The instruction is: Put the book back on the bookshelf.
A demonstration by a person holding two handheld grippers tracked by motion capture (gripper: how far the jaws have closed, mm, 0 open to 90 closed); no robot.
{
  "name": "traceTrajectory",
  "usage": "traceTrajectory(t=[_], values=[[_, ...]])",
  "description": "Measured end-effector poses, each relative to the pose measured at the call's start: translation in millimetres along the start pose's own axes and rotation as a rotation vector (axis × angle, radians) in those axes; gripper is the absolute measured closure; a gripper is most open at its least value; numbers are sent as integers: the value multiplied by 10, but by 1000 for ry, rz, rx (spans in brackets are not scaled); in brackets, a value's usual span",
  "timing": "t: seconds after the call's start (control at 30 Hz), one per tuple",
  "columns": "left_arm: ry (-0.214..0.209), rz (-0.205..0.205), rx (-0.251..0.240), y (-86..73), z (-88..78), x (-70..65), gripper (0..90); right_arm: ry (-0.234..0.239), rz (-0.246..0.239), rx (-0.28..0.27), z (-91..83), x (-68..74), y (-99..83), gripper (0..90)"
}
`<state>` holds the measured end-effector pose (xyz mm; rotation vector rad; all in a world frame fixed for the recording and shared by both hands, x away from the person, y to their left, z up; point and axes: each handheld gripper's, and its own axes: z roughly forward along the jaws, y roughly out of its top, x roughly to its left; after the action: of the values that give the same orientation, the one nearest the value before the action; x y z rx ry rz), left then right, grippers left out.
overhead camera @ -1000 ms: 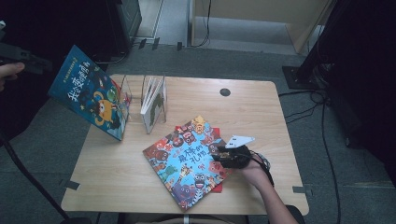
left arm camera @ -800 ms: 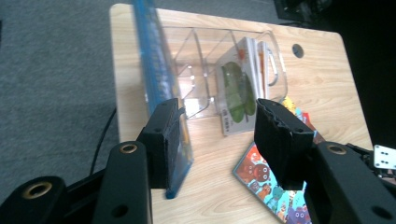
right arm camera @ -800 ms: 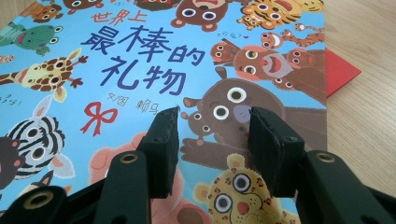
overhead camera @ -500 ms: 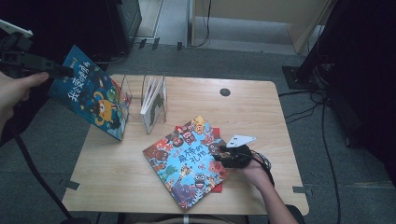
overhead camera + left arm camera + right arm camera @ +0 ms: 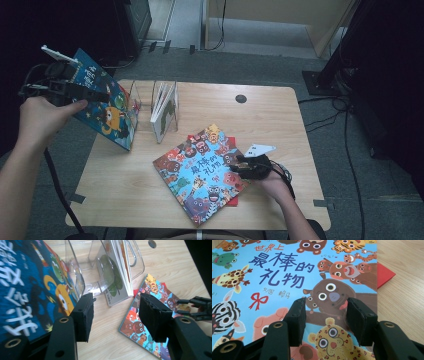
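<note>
A dark blue picture book [image 5: 111, 116] [image 5: 27, 290] leans upright against a clear rack [image 5: 142, 102] at the table's left. My left gripper [image 5: 100, 95] [image 5: 115, 315] hovers beside the book's upper part. Its jaws have just been opening, the book lies left of the left jaw, and nothing is between them. A light blue animal book [image 5: 202, 172] [image 5: 287, 272] lies flat on a red book [image 5: 235, 201] [image 5: 384, 273]. My right gripper [image 5: 240, 165] [image 5: 325, 312] rests open over the light blue book's right edge, its pads apart above the cover.
A white book [image 5: 165, 107] [image 5: 116, 272] stands in the clear rack [image 5: 82, 267]. A black round grommet [image 5: 241, 98] sits at the far side of the wooden table [image 5: 280, 125]. Cables run down the table's right side. Dark equipment stands behind the table on grey floor.
My left hand has come in from the left edge, moving right and down toward the dark blue book. The right hand and both flat books have stayed put.
</note>
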<state>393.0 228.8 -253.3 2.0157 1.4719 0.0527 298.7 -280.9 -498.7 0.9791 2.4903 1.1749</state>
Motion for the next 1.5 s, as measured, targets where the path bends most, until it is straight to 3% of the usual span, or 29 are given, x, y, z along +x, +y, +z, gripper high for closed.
traceTrajectory(t=[0.47,0.67,0.87,1.17,1.5], values=[[-61,31,41,-287,509,-140,449,-1,5,2,-13,-7,-8,499],[-67,68,71,-419,740,-221,448,-2,8,-1,-23,-15,-20,498],[-77,98,58,-540,920,-276,446,-5,8,-2,-23,-9,-22,493],[-120,133,80,-757,1227,-386,451,-7,8,-3,-23,-5,-26,494],[-148,159,73,-899,1443,-491,454,-7,3,-3,-24,-5,-27,494]])
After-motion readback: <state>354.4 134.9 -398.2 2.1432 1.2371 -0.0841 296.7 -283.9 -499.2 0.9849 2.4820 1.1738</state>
